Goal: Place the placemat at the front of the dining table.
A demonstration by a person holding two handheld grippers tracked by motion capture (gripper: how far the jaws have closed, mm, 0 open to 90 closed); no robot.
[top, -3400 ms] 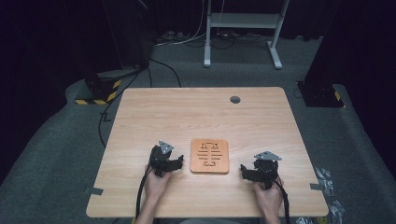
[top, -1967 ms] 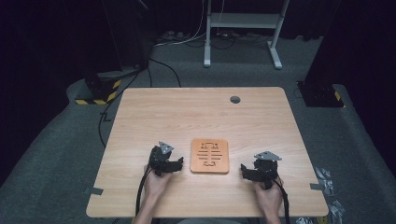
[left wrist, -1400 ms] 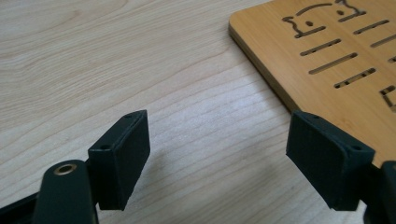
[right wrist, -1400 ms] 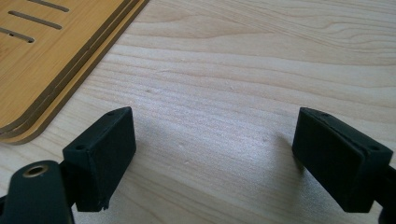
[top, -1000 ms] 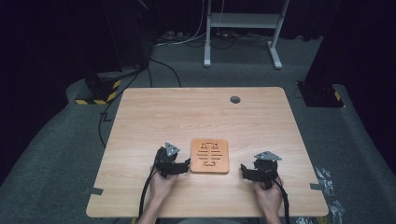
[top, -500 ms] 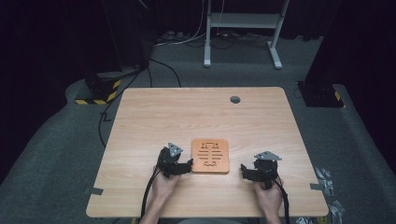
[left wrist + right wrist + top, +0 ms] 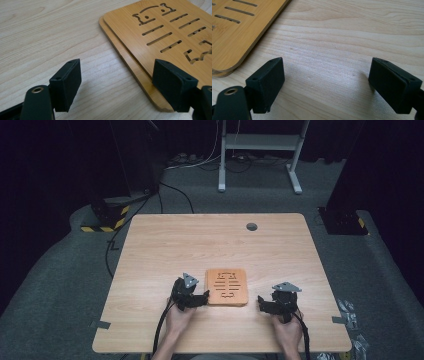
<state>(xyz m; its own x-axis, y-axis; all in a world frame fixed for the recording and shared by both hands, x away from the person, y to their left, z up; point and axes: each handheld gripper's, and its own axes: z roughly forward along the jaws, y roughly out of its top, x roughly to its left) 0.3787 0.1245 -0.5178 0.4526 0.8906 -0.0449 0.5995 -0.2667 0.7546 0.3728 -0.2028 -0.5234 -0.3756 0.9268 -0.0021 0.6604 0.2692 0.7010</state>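
I see a wooden table (image 7: pixel 200 245) with a grommet hole (image 7: pixel 251 226) at one o'clock, and a white desk frame (image 7: pixel 260 150) at twelve o'clock.

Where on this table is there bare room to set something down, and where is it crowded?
The table is bare from the bamboo boards back to the grommet hole, and along both side edges. It is crowded at the near edge: the left tongs sit against the boards' left side, the right tongs apart to their right.
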